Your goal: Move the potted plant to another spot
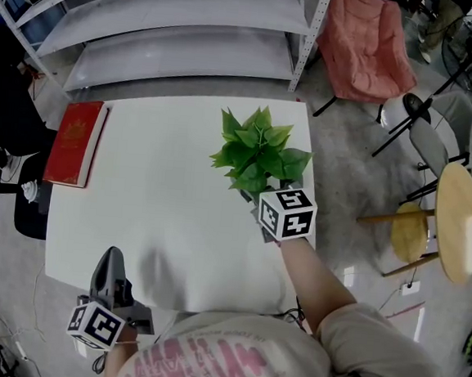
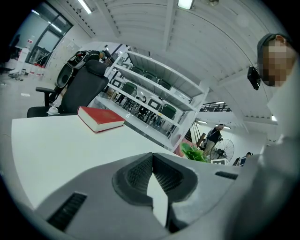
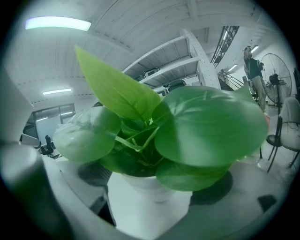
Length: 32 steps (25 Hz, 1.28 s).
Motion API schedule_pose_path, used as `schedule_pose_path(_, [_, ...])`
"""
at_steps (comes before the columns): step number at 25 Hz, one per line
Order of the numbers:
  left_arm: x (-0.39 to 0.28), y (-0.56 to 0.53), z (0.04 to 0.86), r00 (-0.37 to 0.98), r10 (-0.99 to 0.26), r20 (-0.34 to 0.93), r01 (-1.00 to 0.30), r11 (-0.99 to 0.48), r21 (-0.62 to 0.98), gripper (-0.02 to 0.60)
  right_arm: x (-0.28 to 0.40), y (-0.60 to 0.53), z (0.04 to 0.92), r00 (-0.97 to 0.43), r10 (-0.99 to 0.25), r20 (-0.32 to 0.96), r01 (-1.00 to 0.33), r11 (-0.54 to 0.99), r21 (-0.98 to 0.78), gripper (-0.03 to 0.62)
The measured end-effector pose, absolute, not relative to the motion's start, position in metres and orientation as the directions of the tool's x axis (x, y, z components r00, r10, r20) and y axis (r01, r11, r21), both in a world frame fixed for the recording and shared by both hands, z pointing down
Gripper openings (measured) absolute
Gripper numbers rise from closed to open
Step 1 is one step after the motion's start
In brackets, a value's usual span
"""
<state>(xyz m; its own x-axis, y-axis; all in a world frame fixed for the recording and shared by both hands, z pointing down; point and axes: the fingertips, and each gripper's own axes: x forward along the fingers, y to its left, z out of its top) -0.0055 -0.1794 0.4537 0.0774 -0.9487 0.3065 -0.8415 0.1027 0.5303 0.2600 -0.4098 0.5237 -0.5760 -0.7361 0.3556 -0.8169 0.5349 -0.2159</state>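
Head view is showing the grasp step, as I judge it. Nearer the person than the flat, hard-cover red book (image 1: 76,141), the left tongs (image 2: 152,159) are hanging clenched on nothing over the matte white worktop (image 1: 162,193), and well to the right of the book the potted plant (image 1: 255,154) is standing upright. The right tongs (image 3: 150,190) are straddling its smooth, rounded white pot (image 3: 140,183) under broad glossy leaves, spread and seemingly not yet pinching, so the next move is calling for an even squeeze and a level lift.
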Motion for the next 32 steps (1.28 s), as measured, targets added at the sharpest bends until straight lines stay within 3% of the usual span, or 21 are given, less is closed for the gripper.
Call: schedule_pose_path(32, [0.0030, -0.1873, 0.4490, 0.072, -0.948, 0.311, -0.835, 0.113, 0.539, 0.002, 0.2602, -0.4121, 0.5213, -0.600, -0.710, 0.369, -0.795, 0.583, -0.169, 0.509])
